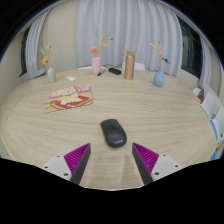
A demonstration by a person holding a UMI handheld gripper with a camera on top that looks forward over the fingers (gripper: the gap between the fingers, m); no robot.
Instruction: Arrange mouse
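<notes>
A pale wooden bench (60, 125) carries a black mouse (113, 132), just ahead of the gripper (112, 160). Its fingers stand wide apart, holding nothing. White curtains (110, 25) hang behind.

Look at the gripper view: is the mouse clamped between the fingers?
No. The mouse lies on the table just ahead of the open gripper, with neither finger touching it.

The camera rides on the gripper (112, 160) and looks forward and down along its fingers. It sits close above a round table (60, 125). There is just this one view.
</notes>
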